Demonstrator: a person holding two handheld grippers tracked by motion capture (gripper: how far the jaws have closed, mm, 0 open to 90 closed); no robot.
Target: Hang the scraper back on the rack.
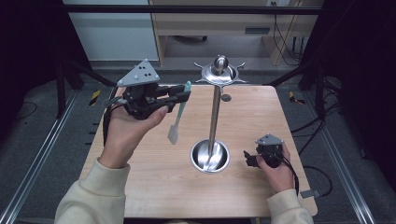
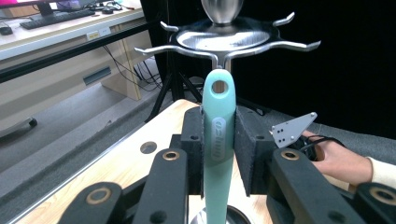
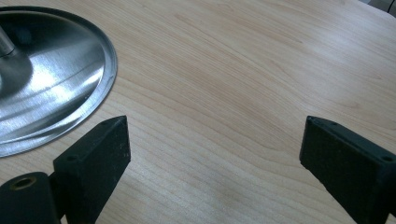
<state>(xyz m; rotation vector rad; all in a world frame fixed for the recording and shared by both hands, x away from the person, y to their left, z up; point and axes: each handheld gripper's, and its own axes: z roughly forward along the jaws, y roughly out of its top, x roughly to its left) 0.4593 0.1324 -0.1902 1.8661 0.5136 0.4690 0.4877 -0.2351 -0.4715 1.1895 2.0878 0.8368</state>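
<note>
A teal-handled spatula (image 1: 180, 114) with a pale blade hangs upright in the air, left of a steel utensil stand (image 1: 214, 112). My left gripper (image 1: 183, 95) is shut on its handle (image 2: 217, 140), just below the hanging hole. The stand's hooked top ring (image 2: 224, 39) lies straight ahead, a little above the handle's tip. The stand has a round dished base (image 1: 210, 156) and a thin post. My right gripper (image 1: 248, 158) rests low on the table to the right of the base, jaws wide open with bare wood between them (image 3: 212, 154).
The wooden table (image 1: 163, 186) has a small round hole (image 1: 226, 97) behind the stand. A black frame bar crosses overhead at the back. Metal rails run along both sides of the table. A desk with a keyboard (image 2: 56, 18) stands far left in the left gripper view.
</note>
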